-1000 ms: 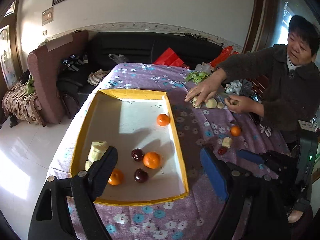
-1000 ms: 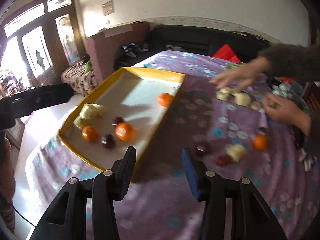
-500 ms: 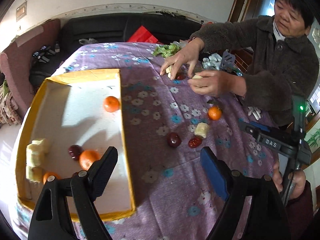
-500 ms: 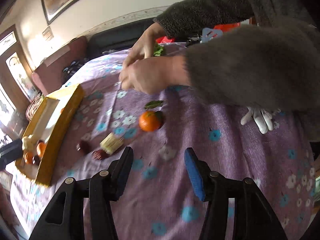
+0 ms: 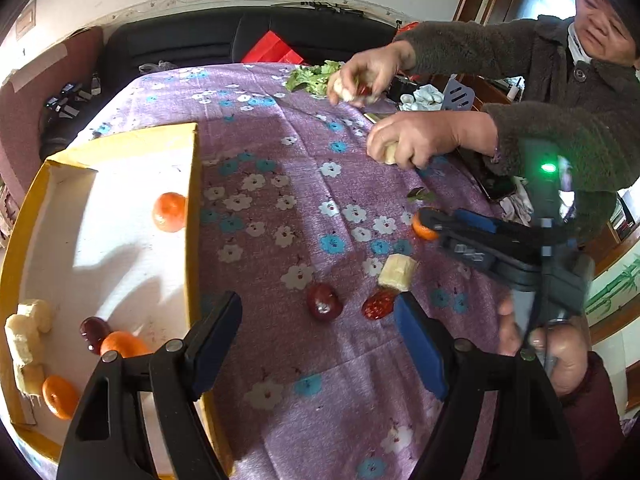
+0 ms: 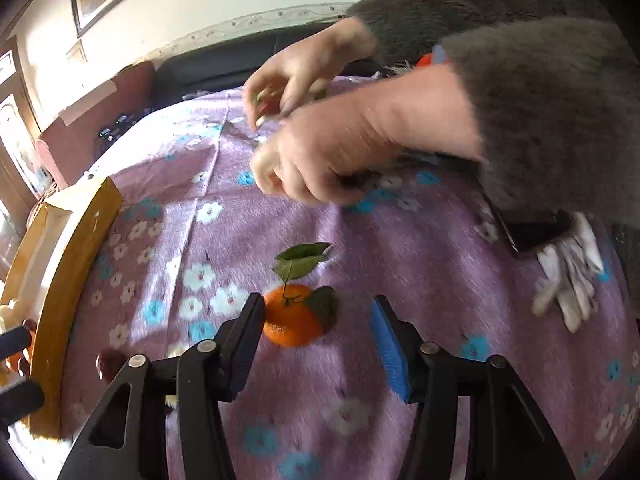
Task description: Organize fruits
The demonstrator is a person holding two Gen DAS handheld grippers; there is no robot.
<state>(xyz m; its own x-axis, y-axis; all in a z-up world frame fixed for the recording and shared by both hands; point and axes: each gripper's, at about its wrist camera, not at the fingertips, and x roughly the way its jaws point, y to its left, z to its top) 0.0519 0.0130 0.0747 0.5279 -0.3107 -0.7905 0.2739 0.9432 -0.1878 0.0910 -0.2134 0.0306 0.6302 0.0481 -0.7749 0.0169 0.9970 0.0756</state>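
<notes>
An orange tangerine with leaves (image 6: 291,320) lies on the purple cloth between the open fingers of my right gripper (image 6: 316,322); the left finger is close to it. The tangerine (image 5: 424,224) and my right gripper (image 5: 448,222) also show in the left wrist view. My left gripper (image 5: 318,320) is open and empty, just above two dark red dates (image 5: 324,302) (image 5: 378,305) and a pale banana chunk (image 5: 397,272). The yellow-rimmed tray (image 5: 193,208) at left holds tangerines, dates and banana pieces.
Another person's hands (image 5: 412,142) hold fruit pieces over the table's far side (image 6: 320,160). Greens (image 5: 316,76), white gloves (image 6: 568,280) and a dark phone (image 6: 532,228) lie at the right. A sofa stands behind the table.
My right gripper has moved forward so the leafy tangerine sits between its fingers. My left gripper has swung right, from over the tray to the loose dates. The person's hands have lifted pieces.
</notes>
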